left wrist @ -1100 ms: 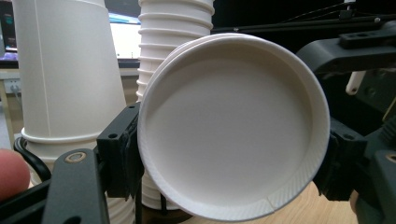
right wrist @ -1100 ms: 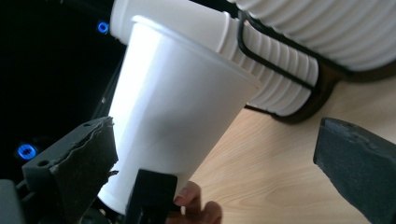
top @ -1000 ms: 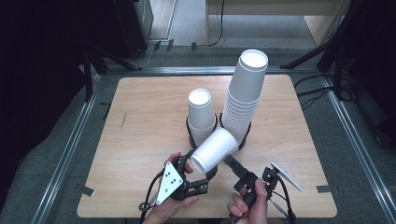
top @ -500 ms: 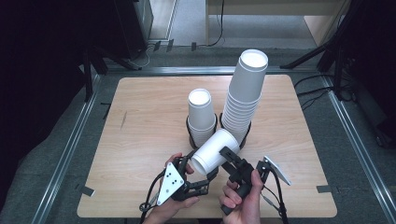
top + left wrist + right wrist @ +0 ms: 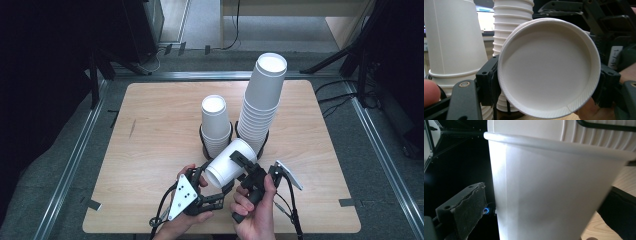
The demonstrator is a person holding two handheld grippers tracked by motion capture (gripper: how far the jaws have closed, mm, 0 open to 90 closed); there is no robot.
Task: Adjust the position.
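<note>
**A:** So where does the loose white cup (image 5: 231,162) sit?

**B:** Near the front edge of the counter (image 5: 150,130), lying tilted on its side above the wood, its flat base turned toward the person. The left gripper (image 5: 210,187) has it: in the left gripper view the two black jaws stand on either side of the cup's base end, pinching it at left and right.

**A:** And the right gripper (image 5: 245,167)?

**B:** It comes up from the near right, held in the person's right hand (image 5: 255,210), and its jaws reach the right side of that same cup. In the right gripper view the cup's wall stands between them, with one jaw just to its left and a gap showing there; the other jaw is a dark blur at the right. Whether they press on the cup cannot be told.

**A:** What stands behind?

**B:** Two stacks of white cups, mouths down, each ringed by a black holder at its foot. The short stack (image 5: 216,125) is just behind the held cup, to the left; the tall stack (image 5: 261,105) is beside it on the right and rises well higher.
</note>
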